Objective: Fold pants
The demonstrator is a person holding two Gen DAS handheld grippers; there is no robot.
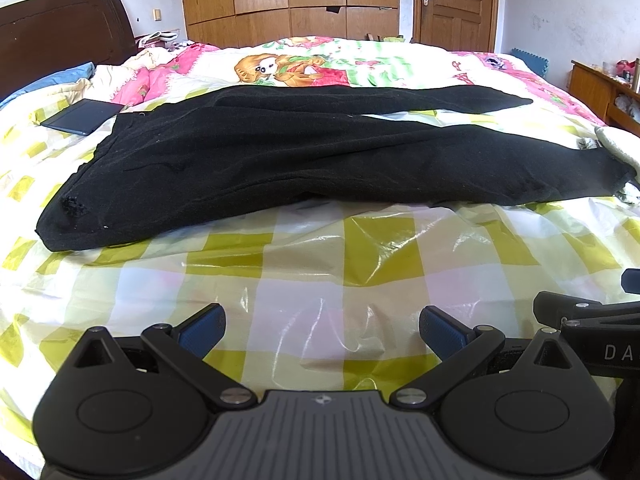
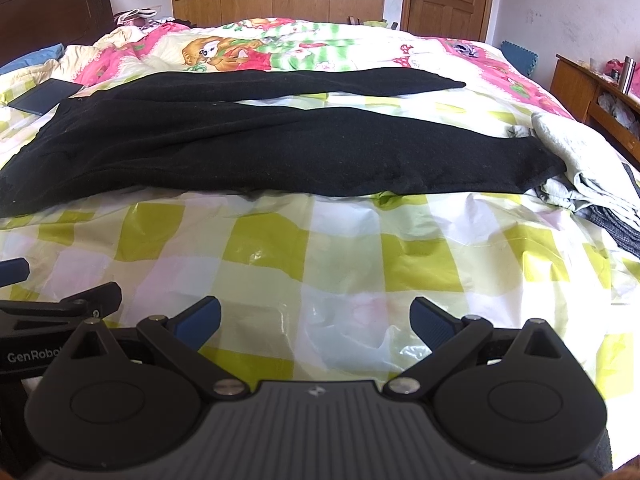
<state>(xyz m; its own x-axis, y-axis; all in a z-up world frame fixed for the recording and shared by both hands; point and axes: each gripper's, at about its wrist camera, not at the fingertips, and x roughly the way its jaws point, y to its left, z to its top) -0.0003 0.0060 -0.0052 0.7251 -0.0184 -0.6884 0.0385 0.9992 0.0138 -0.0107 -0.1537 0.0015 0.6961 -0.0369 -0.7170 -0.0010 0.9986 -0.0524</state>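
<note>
I judge this to be the very start: nothing is folded and nothing is held. My left gripper [image 1: 322,330] hovers low over the checked plastic sheet [image 1: 280,280] on the bed, jaws spread wide and empty. Just to its right, my right gripper [image 2: 315,320] is the same, jaws wide apart with nothing between them.

The black pants [image 1: 248,152] lie flat across the bed beyond both grippers, well apart from the fingertips. Their long axis runs left to right: the waistband [image 1: 84,184] sits at the left, near a dark tablet [image 1: 82,117], and the two legs point right, splayed apart, the near leg's hem [image 2: 540,164] resting against a pile of grey clothes [image 2: 592,184].

Next, I reckon, I must reach forward, take the near leg at waist and hem, and lay it over the far leg.
</note>
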